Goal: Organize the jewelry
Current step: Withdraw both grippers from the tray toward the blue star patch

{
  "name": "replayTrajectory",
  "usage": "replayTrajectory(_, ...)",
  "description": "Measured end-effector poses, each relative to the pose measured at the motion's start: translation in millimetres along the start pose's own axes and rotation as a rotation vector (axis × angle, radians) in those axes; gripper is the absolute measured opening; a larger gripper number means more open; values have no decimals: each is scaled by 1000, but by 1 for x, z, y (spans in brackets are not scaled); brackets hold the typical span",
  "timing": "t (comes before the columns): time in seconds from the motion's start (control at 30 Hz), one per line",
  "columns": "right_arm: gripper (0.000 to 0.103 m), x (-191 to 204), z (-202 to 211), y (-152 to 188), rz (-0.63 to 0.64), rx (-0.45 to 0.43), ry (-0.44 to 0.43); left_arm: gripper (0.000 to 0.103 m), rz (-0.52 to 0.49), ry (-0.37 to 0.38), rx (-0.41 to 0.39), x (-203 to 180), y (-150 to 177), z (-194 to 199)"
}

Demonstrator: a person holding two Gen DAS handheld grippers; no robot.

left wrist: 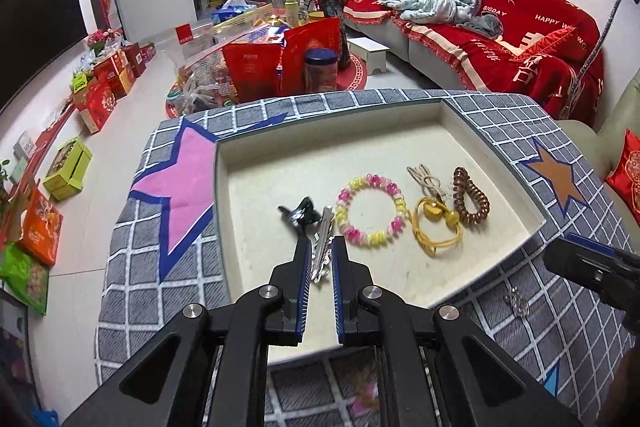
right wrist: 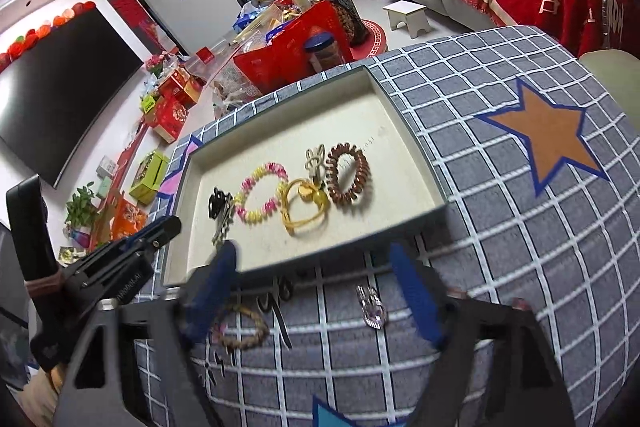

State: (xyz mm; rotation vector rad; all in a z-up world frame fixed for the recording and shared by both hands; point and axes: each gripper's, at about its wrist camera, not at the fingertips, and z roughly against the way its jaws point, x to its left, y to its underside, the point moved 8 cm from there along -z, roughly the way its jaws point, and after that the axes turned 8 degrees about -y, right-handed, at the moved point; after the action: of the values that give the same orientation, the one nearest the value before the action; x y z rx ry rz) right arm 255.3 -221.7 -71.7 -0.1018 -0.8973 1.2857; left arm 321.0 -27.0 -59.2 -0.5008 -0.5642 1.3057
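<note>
The left gripper's black fingers with ribbed blue pads are drawn close together, pinching a thin, shiny silver metal hair clip that reaches past the fingertips toward a small black claw clip. The right gripper's blue-padded fingers, blurred, stand wide apart with nothing between them, poised above the near rim of a shallow rectangular tray with a cream, matte floor and dark walls.

Inside the tray, along its near half, a row runs from the claw clip on the left: a pink-and-yellow coiled plastic bracelet, a yellow elastic hair tie with two glossy round beads, a pale rabbit-shaped clip behind it, and a brown spiral hair tie toward the right wall.

The tray rests on a grey cloth with a white grid and star patches. On the cloth before the tray's near edge lie a clear, faceted clip, a braided tan ring and thin dark hairpins, under the right gripper's spread fingers.
</note>
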Motion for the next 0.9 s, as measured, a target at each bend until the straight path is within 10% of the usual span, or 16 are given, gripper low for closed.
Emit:
replayTrajectory(0.07,84,-1,6,7,8,-2,10,32,1,1,-3,3,3,5)
replayTrajectory(0.13,84,-2,9,13,1,1,10,103,13,-9,-9,8,7,10)
replayTrajectory(0.9,85,-12,48,118,18,128,98,103,-63,43,-6,-2,111,75)
